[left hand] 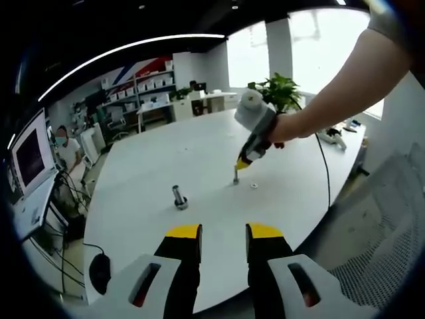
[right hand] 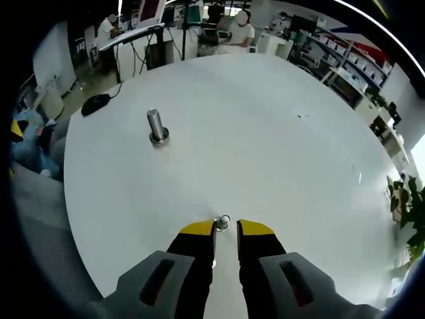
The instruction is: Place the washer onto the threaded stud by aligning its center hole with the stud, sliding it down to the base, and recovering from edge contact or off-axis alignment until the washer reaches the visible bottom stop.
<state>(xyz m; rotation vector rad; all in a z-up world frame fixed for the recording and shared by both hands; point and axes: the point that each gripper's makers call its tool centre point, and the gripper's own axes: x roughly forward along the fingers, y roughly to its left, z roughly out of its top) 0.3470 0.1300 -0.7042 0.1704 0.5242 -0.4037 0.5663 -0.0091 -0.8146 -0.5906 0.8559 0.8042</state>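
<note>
Inspection of my two grippers over the white table (right hand: 279, 153). My right gripper (right hand: 226, 229) points down at the tabletop with its yellow-tipped jaws standing a narrow gap apart; the fingertips (right hand: 197, 229) flank a small metal piece, which I take to be the washer (right hand: 223, 221), sitting right at the mouth of the gap. The piece appears to touch or nearly touch the tips, but I cannot tell whether the jaws actually pinch it or only stand beside it. In the left gripper view, the same right gripper (left hand: 237, 171) comes down from the upper right on the person's forearm (left hand: 339, 86), its tip at a slender upright pin on the table (left hand: 133, 166); whether that pin is a second stud or part of what is held is too small to settle. Just beside it on the table lies a small flat ring (left hand: 254, 185), apart from the tip. The threaded stud (right hand: 157, 126) stands upright on its round base, well apart from the right gripper, farther across the table and to the left of its jaws. My left gripper (left hand: 223, 234) hovers over the near edge of the table, jaws parted with clear daylight between them, holding nothing; the stud (left hand: 179, 197) stands ahead of its left fingertip.
</note>
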